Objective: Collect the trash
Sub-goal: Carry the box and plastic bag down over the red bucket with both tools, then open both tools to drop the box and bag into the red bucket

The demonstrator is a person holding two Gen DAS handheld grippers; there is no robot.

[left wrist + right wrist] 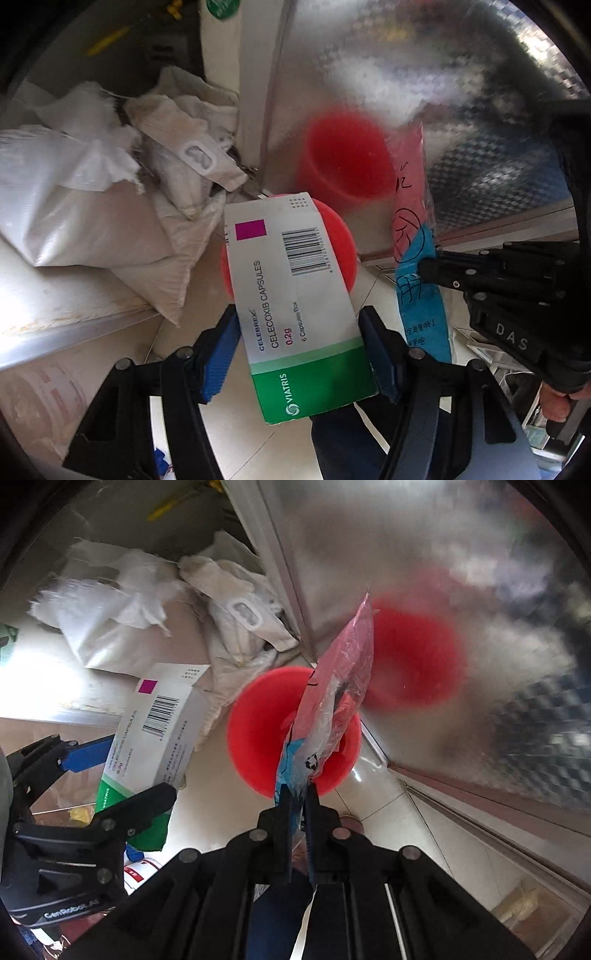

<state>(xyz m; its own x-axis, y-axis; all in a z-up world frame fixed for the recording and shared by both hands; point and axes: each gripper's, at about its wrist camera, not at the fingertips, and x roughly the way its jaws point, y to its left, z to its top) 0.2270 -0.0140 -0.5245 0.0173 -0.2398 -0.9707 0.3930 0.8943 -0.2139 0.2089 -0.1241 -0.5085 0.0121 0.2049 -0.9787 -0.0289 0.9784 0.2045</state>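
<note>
Left gripper [299,350], lower centre of the left wrist view: blue pads [221,354] pressed on both long sides of a white and green medicine box [295,306], box clamped and tilted, green end nearest the camera, barcode end toward frame centre. Same box [155,734] at left of the right wrist view, between one blue pad and one black finger.

Right gripper [297,797], lower centre of the right wrist view: jaws together, pinching the blue lower end of a pink and blue plastic wrapper [332,701]; wrapper standing up from the fingertips toward frame centre, crinkled and partly transparent. In the left wrist view, the same gripper [424,269] entering from the right edge, tips nipping the wrapper [410,206] at its blue part; a hand [554,402] on the handle at lower right.

Behind both items, a red round bin [255,731] on pale floor tiles [399,823], mid frame, rim partly hidden by box and wrapper; in the left wrist view only red edges [343,243] showing past the box. Red reflection on a shiny textured metal panel [424,74], upper right. White sacks and crumpled bags [92,206] piled upper left.
</note>
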